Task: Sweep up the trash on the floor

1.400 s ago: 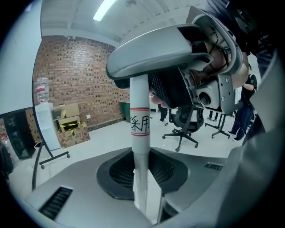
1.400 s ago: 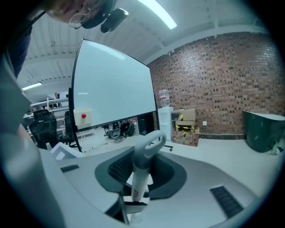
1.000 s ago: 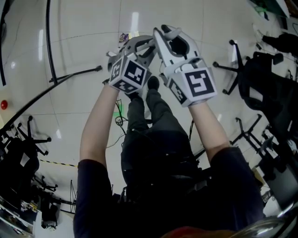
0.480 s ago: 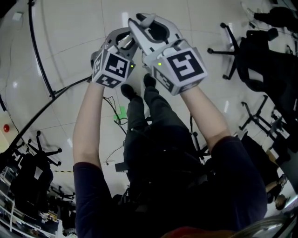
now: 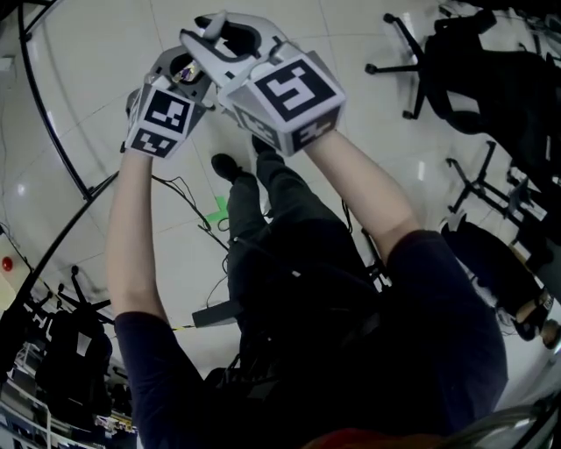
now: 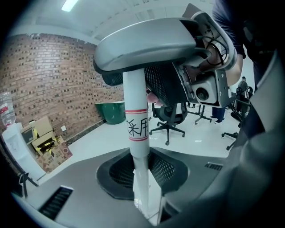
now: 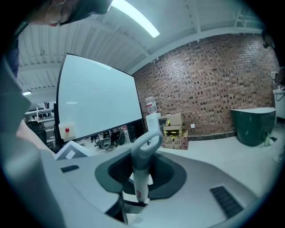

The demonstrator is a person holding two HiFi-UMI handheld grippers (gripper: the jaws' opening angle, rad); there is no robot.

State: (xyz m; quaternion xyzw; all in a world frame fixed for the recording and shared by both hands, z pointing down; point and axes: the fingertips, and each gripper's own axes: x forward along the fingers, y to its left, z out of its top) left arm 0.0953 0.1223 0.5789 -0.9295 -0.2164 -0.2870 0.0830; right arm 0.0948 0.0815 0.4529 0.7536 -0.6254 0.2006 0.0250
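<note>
Left gripper (image 5: 180,74): is gripping a white pole (image 6: 137,129) at its red-banded label, jaws set narrow. Right gripper (image 5: 215,26), just right and farther: is clamping the pole's grey looped top end (image 7: 147,144). Both are hanging above the pale floor (image 5: 88,88), beyond the person's legs (image 5: 280,193).

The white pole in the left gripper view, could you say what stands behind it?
A black office chair and a green bin; the pole covers the floor between them.
</note>
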